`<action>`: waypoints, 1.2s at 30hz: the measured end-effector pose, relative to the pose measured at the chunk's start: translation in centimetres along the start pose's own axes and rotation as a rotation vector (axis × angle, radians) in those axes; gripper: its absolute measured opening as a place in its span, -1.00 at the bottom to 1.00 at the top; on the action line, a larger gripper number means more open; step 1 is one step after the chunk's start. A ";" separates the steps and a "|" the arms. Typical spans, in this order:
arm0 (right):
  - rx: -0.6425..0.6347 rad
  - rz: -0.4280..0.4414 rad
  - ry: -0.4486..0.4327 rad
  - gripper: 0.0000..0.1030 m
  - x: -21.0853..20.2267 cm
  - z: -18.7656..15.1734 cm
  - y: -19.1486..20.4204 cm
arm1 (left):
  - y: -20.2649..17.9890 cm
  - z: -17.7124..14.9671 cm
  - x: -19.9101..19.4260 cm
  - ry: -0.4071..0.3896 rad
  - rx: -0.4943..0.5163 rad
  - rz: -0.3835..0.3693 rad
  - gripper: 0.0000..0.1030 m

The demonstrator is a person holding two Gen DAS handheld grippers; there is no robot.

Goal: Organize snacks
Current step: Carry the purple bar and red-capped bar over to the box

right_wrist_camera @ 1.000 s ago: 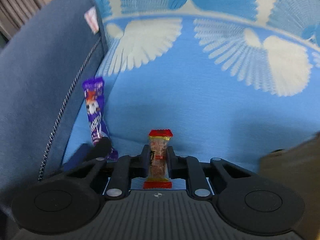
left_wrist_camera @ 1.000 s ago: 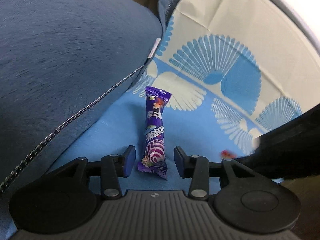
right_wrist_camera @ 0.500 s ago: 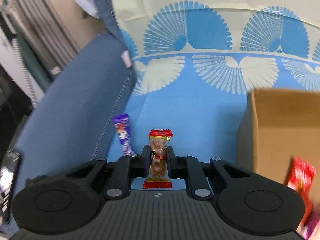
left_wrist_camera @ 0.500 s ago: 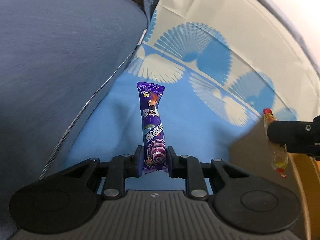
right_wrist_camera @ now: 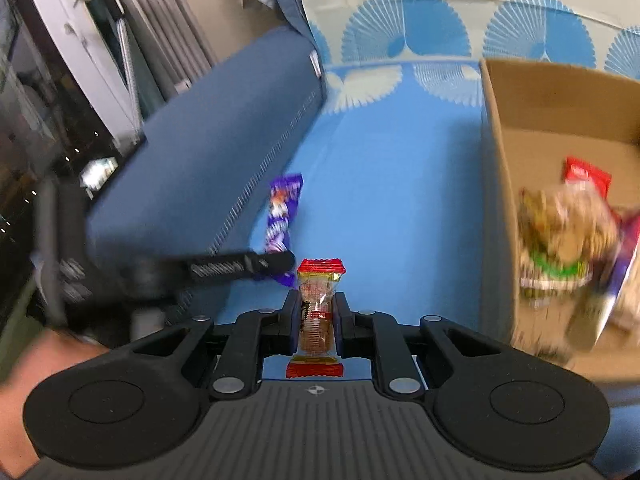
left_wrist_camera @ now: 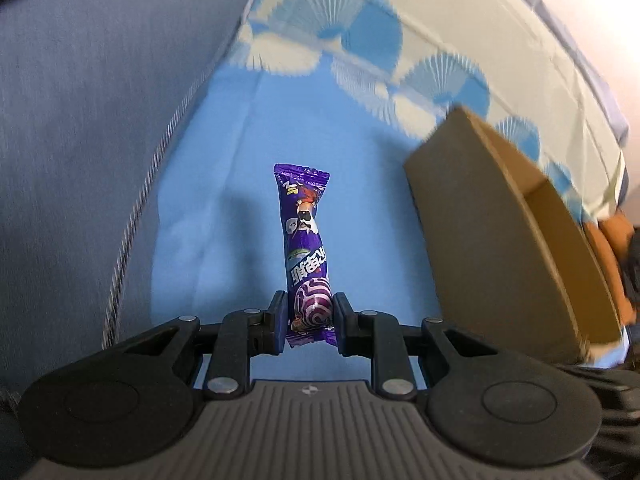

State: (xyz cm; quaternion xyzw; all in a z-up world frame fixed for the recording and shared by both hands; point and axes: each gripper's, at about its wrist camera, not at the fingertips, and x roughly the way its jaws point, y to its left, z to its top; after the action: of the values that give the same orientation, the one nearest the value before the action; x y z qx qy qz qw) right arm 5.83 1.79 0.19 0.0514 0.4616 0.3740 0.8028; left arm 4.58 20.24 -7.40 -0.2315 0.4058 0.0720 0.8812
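Observation:
My left gripper is shut on the lower end of a purple candy wrapper, held upright above the blue sheet. The same wrapper and the left gripper's fingers show in the right wrist view. My right gripper is shut on a small clear snack bar with red ends. A brown cardboard box stands to the right; the right wrist view shows its wall and several blurred snack packets inside.
A dark blue cushion rises on the left, also in the right wrist view. The blue sheet with white fan pattern covers the surface. A cabinet and curtains stand far left.
My left gripper closed on the purple wrapper and lifted it. Both grippers rose and swung right, bringing the cardboard box into view; the right one kept hold of the snack bar.

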 end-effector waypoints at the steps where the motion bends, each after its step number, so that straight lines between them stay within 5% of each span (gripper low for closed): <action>1: 0.002 -0.006 0.025 -0.67 0.7 -0.5 0.0 | 0.1 -0.1 0.3 0.021 -0.006 -0.007 -0.50; 7: -0.057 -0.068 0.055 -0.67 3.2 -2.4 0.6 | 0.9 -0.2 1.5 0.067 -0.069 0.048 -0.50; 14: -0.048 -0.112 0.049 -0.67 4.7 -2.8 -0.3 | 0.0 -0.2 1.9 0.090 -0.007 0.088 -0.49; 36: -0.104 -0.149 0.105 -0.48 6.3 -3.5 -0.2 | -0.4 0.0 2.4 0.059 0.000 0.095 -0.27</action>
State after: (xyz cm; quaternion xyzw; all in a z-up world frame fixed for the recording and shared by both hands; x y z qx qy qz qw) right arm 5.11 4.78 -6.30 -0.0445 0.4856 0.3389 0.8046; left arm 6.26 19.72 -9.03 -0.2140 0.4421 0.1068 0.8645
